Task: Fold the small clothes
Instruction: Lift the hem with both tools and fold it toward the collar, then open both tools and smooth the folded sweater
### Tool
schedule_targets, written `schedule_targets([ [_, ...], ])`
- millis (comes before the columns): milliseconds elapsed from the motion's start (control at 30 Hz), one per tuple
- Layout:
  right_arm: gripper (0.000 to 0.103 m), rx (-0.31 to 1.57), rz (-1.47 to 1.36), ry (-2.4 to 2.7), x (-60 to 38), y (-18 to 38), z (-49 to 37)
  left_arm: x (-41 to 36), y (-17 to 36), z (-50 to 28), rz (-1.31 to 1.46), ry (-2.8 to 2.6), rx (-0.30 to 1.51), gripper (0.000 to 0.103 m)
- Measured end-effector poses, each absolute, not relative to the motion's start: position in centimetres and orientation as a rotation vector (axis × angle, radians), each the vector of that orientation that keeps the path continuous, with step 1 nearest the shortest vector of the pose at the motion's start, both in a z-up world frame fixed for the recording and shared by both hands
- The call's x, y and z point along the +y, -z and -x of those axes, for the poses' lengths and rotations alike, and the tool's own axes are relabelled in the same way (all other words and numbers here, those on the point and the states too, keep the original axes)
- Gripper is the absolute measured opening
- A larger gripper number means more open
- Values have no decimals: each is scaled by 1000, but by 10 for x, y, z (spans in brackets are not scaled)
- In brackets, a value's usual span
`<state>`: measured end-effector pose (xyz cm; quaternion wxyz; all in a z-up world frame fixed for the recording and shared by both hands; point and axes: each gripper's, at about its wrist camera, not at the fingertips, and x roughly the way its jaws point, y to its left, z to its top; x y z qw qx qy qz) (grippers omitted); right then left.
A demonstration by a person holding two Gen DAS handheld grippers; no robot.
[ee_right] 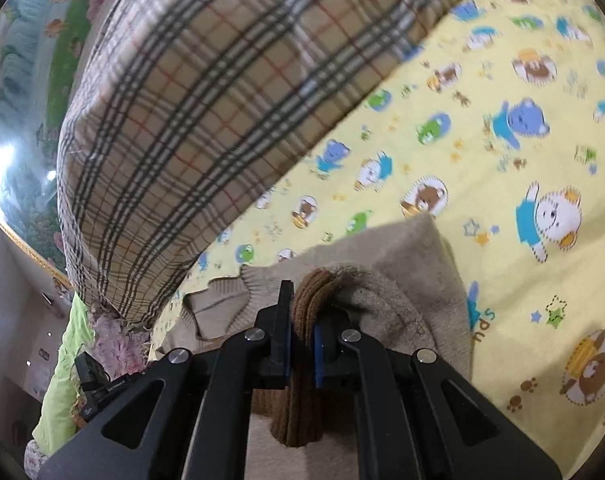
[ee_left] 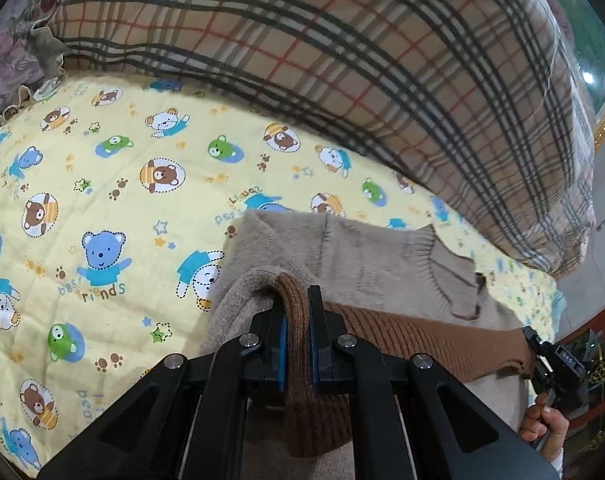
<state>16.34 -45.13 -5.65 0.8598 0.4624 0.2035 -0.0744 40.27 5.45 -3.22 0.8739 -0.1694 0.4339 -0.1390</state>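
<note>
A small beige knit sweater (ee_left: pixel 354 252) with a brown ribbed hem (ee_left: pixel 430 340) lies on a yellow bear-print sheet (ee_left: pixel 102 184). My left gripper (ee_left: pixel 298 296) is shut on the brown hem at one corner, lifted off the sheet. My right gripper (ee_right: pixel 304 300) is shut on the brown hem (ee_right: pixel 302 380) at the other corner of the sweater (ee_right: pixel 398 256). The right gripper also shows at the right edge of the left wrist view (ee_left: pixel 542 356). The hem stretches between the two grippers.
A large plaid pillow (ee_left: pixel 342 60) lies just beyond the sweater on the sheet; it also shows in the right wrist view (ee_right: pixel 190 112). Crumpled floral and green bedding (ee_right: pixel 66 360) sits at the bed's edge.
</note>
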Motion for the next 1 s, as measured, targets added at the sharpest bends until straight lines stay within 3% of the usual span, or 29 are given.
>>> schedule_targets([
  [233, 14, 441, -939, 171, -447, 49, -165, 50, 15, -394, 323, 286, 893, 13],
  [333, 35, 422, -924, 194, -446, 38, -157, 55, -4, -383, 301, 264, 866, 27],
  [400, 51, 386, -909, 223, -446, 25, -143, 61, -17, -371, 274, 236, 834, 44],
  [567, 51, 374, -813, 208, -432, 3, -119, 62, -31, -336, 285, 338, 852, 45],
  [733, 51, 418, -737, 90, -394, -1, -116, 24, -9, -301, 311, 572, 975, 47],
  [933, 51, 571, -605, -158, -335, 11, -151, -35, 12, -291, 183, 679, 1021, 47],
  [1000, 51, 638, -568, -226, -319, 19, -168, -48, 21, -299, 173, 753, 1054, 56],
])
